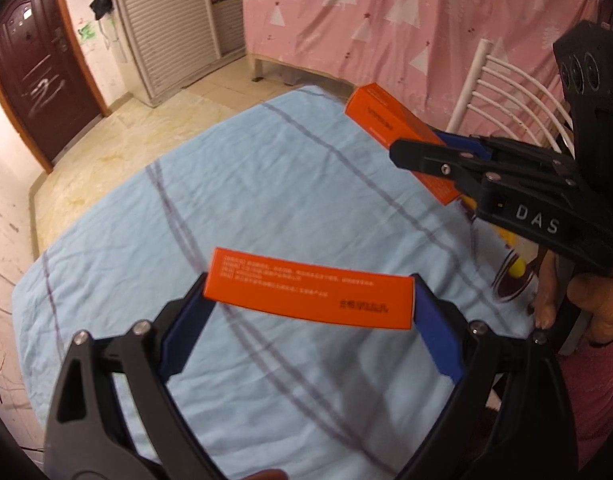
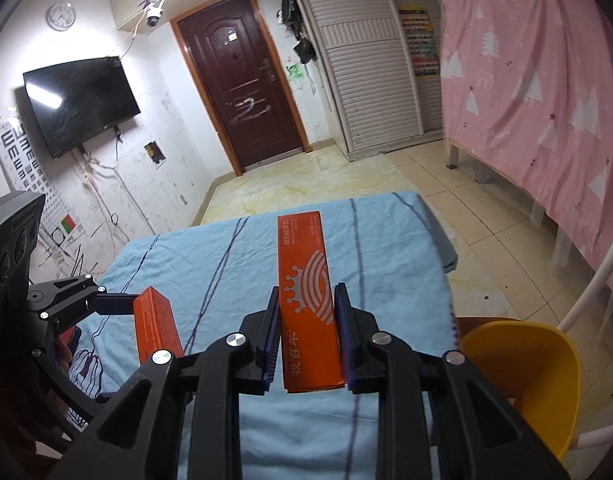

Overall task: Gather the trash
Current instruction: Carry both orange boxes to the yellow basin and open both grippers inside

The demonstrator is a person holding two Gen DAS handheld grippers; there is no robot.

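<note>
A: Your left hand-held gripper is clamped on a long orange cardboard box with printed text. The blue pads press on its two short ends, so the box lies crosswise between the fingers, lifted clear of the light blue striped cloth that covers the worktop.

B: And your right hand-held gripper?

A: It is closed on a second orange cardboard box with a white crown and arc logo. You hold this one by its long sides, and it points away from you, lengthwise, above the cloth. Seen from the left wrist, that box sticks out toward the far left from the right hand-held gripper, up at the far right of the worktop.

B: What lies near you on the right?

A: A round yellow plastic bin sits just beyond the right edge of the worktop, close to your right hand-held gripper. A white metal chair back stands further along that side, in front of a pink sheet with white trees.

B: And on the left?

A: From the right wrist, you see your left hand-held gripper to the near left, with its box end-on.
</note>
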